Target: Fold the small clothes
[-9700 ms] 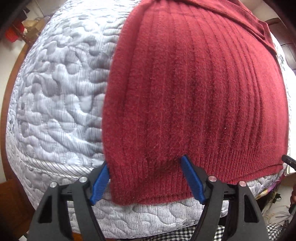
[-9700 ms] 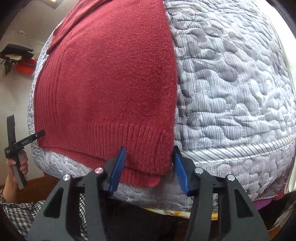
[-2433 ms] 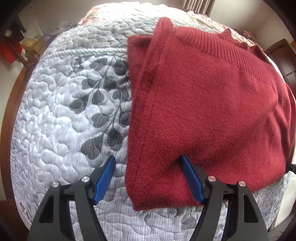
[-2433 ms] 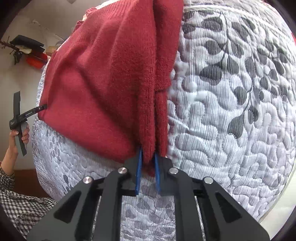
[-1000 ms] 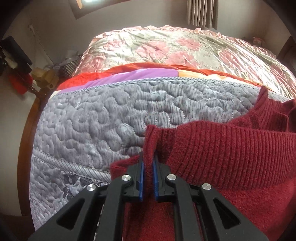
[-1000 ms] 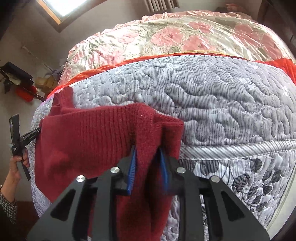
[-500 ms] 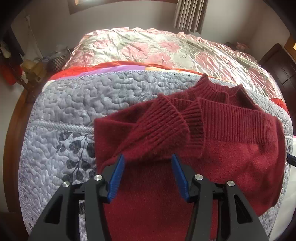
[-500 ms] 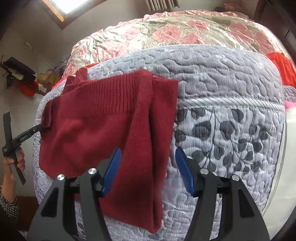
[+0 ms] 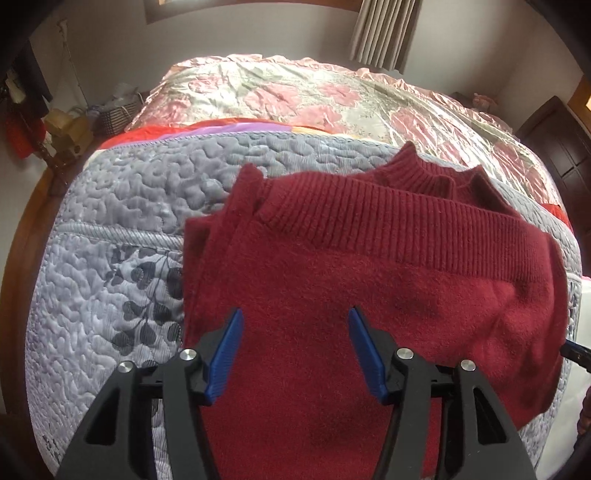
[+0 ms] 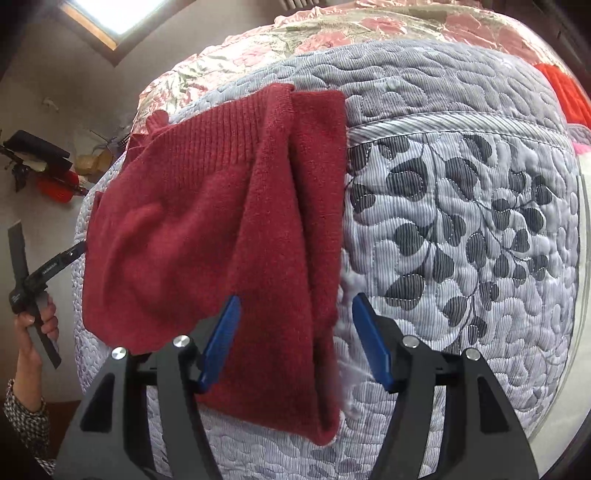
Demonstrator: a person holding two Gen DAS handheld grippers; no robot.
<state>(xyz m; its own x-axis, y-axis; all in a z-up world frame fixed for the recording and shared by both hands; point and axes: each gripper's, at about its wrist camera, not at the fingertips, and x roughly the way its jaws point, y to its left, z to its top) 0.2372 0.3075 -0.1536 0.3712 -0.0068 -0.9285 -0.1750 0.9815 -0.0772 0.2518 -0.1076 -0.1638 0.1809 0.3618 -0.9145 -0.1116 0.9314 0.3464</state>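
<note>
The left gripper [image 9: 295, 349] hovers with its blue-padded jaws spread wide and nothing between them, poised over the near part of the folded garment; the right gripper [image 10: 295, 338] is likewise spread and empty, its left pad over red knit and its right pad over bare quilt.

Beneath both lies the bed, covered nearest the camera by a grey quilted bedspread [image 9: 110, 229] stitched in winding lines, with a panel of dark leaf print [image 10: 461, 229] on it. Farther back a pink floral satin cover [image 9: 314, 96] stretches toward the wall and a curtain [image 9: 384, 33].

On the grey bedspread rests the dark red knit sweater [image 9: 351, 280], folded into a compact shape — its ribbed hem band [image 9: 388, 221] lies across the top of the fold, and the ribbed collar [image 9: 424, 173] peeks out just beyond it. In the right wrist view the sweater [image 10: 207, 229] shows a long folded layer along its right edge, running down toward the camera and ending between the right gripper's pads.

At the left edge of the right wrist view a hand [image 10: 33, 328] with a checked sleeve [image 10: 26, 421] holds the other tool's black handle — its tip sits just beside the sweater's left edge.
</note>
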